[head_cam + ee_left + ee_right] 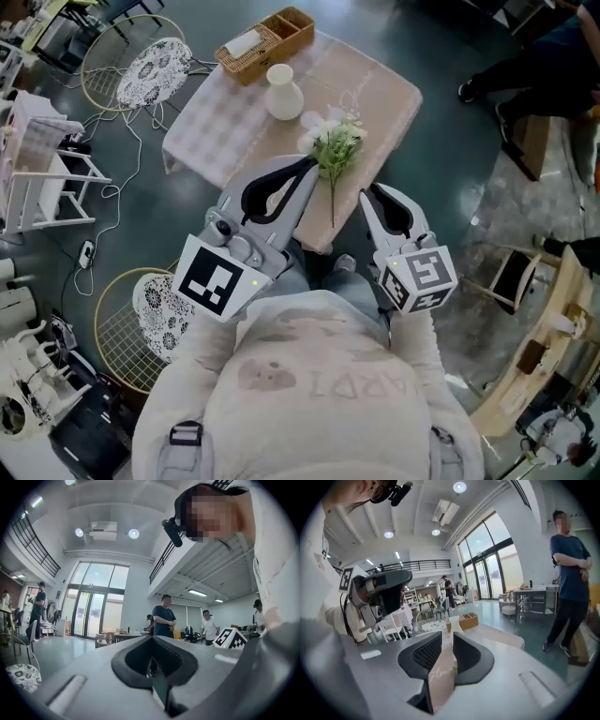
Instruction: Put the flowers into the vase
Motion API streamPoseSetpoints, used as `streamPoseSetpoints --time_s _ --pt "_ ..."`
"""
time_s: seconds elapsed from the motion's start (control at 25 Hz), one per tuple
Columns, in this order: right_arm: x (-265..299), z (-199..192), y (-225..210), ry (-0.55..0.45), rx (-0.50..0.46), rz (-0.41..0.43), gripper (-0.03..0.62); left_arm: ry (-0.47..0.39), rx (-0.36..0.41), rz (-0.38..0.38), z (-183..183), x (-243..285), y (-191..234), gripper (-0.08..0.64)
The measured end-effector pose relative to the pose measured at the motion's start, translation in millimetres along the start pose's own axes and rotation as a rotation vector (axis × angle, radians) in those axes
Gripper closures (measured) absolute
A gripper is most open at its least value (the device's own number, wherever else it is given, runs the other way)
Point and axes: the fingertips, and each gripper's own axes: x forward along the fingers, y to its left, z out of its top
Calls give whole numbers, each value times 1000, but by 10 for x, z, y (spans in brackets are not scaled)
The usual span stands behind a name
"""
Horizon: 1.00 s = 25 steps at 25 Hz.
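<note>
Holds nothing in the left gripper [307, 167] [152, 639], jaws closed together at the tips, just beside the flowers [336, 141]. Holds nothing in the right gripper [367, 195] [446, 637] either, jaws partly apart, at the near edge of the table [375, 94]. Shows the flowers lying flat there, stem toward the person [309, 394], near the white vase [283, 94] standing upright beside a basket [265, 42].
</note>
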Motion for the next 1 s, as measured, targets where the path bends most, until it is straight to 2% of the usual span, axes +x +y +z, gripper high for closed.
streamPoseSetpoints --time_s 0.48,0.76,1.0 --pt "956 -1106 -230 368 149 -98 466 47 -58 -89 -280 219 871 560" --pt "1276 -1899 -392 571 266 -161 456 94 -93 -139 -536 347 1148 560" --pt "1451 -2369 -478 702 339 -189 439 126 -111 -156 -730 412 1310 560"
